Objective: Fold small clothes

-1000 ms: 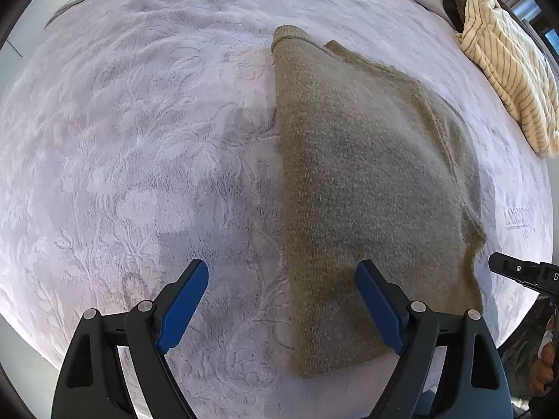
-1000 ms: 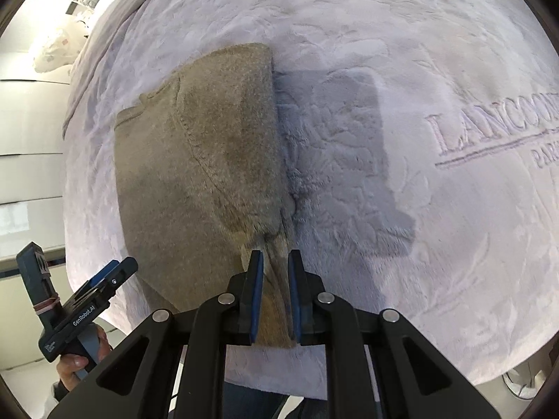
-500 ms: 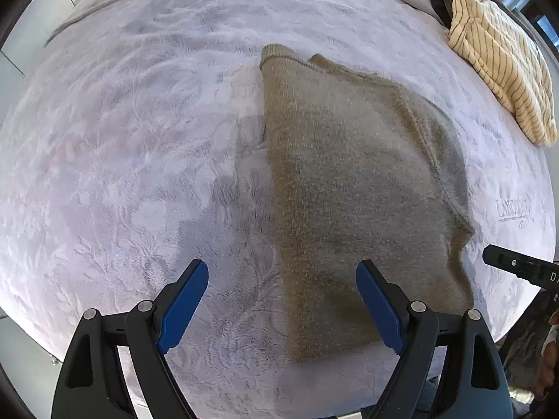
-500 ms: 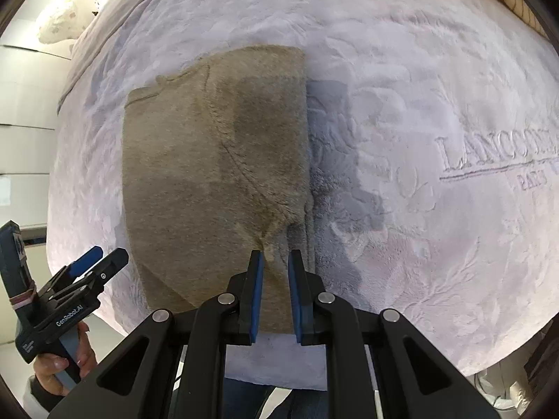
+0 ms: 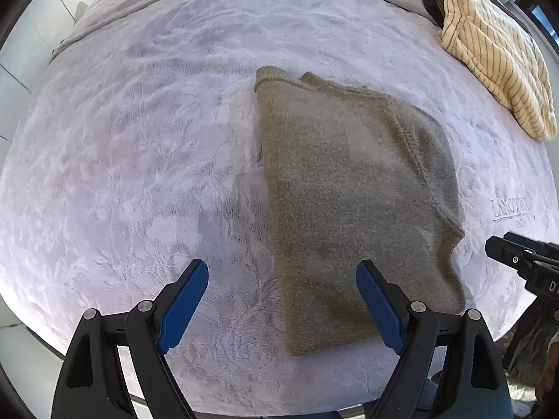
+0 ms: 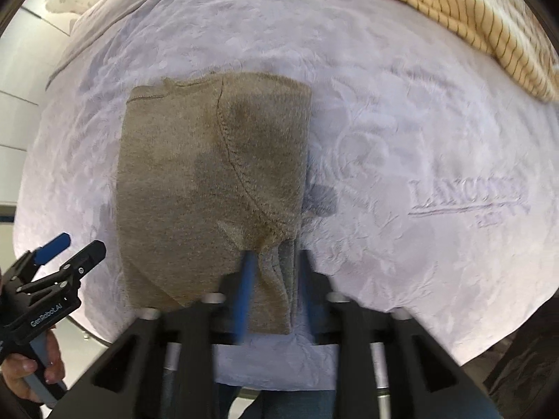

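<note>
The lavender plush blanket (image 6: 401,132) on the bed carries embossed lettering that I read as "LANCO…" (image 6: 468,192) with a smaller blurred line under it; the rest I cannot make out. My left tool (image 6: 57,253), seen from the right wrist camera, bears the white print "GenRobot.AI" on its black body. The olive-brown knit sweater (image 5: 349,195) lies folded flat on the blanket, a long rectangle with its ribbed collar at the far end and a seam curving down its right half. My right tool (image 6: 272,262) points straight down over the sweater's near right corner; its jaws are opening, the blue pads standing apart on either side of a raised pinch of the knit, and they no longer press it. My left tool (image 5: 283,286) hangs spread wide above the near end, one blue pad over bare blanket and the other over the sweater's near edge, gripping nothing. A cream striped garment (image 5: 496,56) lies bunched at the far right edge of the bed, well apart from the sweater.
</note>
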